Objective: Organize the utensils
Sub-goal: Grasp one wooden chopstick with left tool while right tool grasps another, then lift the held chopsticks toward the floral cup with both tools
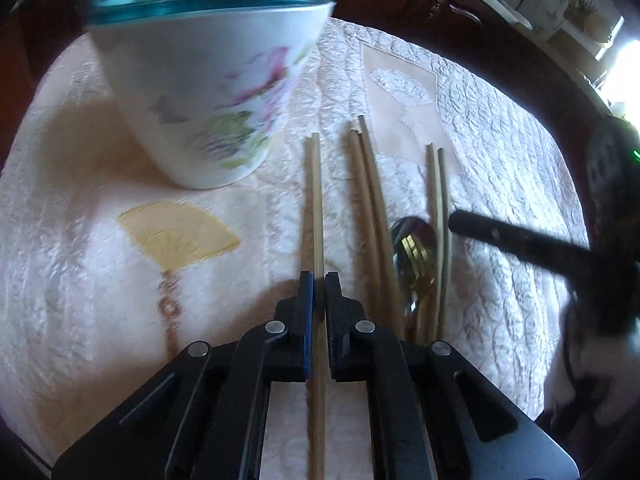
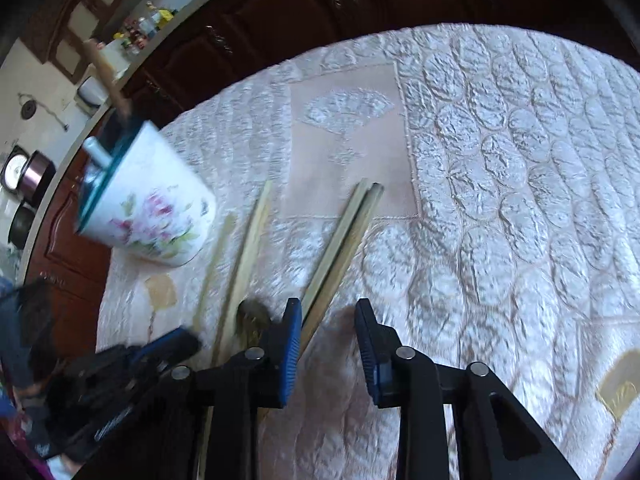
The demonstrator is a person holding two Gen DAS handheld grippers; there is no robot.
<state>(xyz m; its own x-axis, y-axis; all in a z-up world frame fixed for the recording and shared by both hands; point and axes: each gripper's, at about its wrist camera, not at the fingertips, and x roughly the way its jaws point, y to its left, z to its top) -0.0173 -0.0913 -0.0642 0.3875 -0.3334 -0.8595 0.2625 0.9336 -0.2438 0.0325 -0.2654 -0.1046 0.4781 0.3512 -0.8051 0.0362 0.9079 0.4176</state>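
Note:
A white flowered cup (image 1: pixel 208 92) with a teal rim stands on the quilted cloth, far left; it also shows in the right wrist view (image 2: pixel 148 208) with a utensil handle inside. My left gripper (image 1: pixel 319 280) is shut on a pair of pale chopsticks (image 1: pixel 314 200) that lie along the cloth. To their right lie a darker chopstick pair (image 1: pixel 370 200), a metal spoon (image 1: pixel 414 248) and a thin pale pair (image 1: pixel 440 220). My right gripper (image 2: pixel 328 320) is open and empty just above the cloth, beside a chopstick pair (image 2: pixel 344 240). It shows as a dark finger in the left wrist view (image 1: pixel 520 240).
The table is covered by a white quilted cloth (image 2: pixel 500 180) with a yellow fan patch (image 1: pixel 180 236). Dark wooden cabinets (image 2: pixel 280 32) stand behind the table. A counter with jars (image 2: pixel 140 28) is at far left.

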